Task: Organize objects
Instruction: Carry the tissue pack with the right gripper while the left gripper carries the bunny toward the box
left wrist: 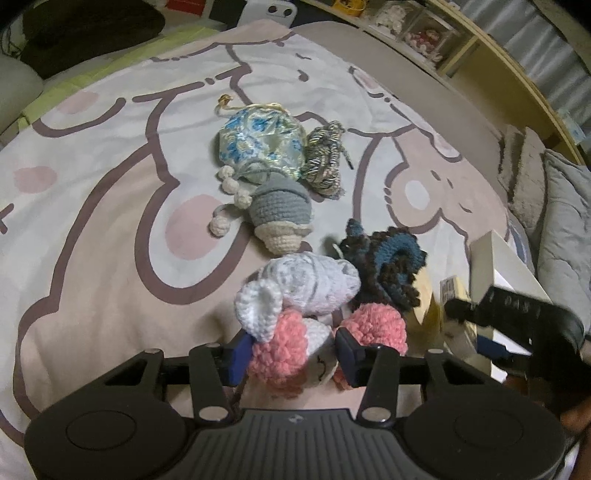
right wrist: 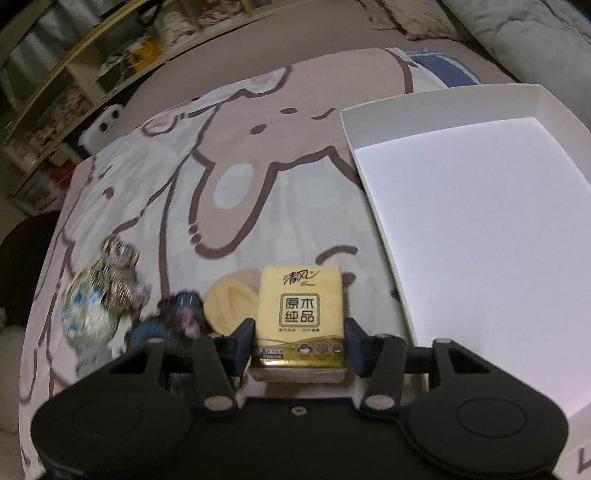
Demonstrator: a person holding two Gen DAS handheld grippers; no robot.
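My left gripper is shut on a pink and white crochet toy low over the bed. Ahead of it lie a white crochet piece, a dark blue and brown crochet piece, a grey and beige crochet toy, a blue floral pouch and a striped braided piece. My right gripper is shut on a yellow tissue pack, held just left of a white open box. A round yellow item lies behind the pack.
The bed is covered by a cartoon-print blanket. Shelves run along the far wall. Grey pillows lie at the right. The right gripper and the box edge show at the right of the left wrist view.
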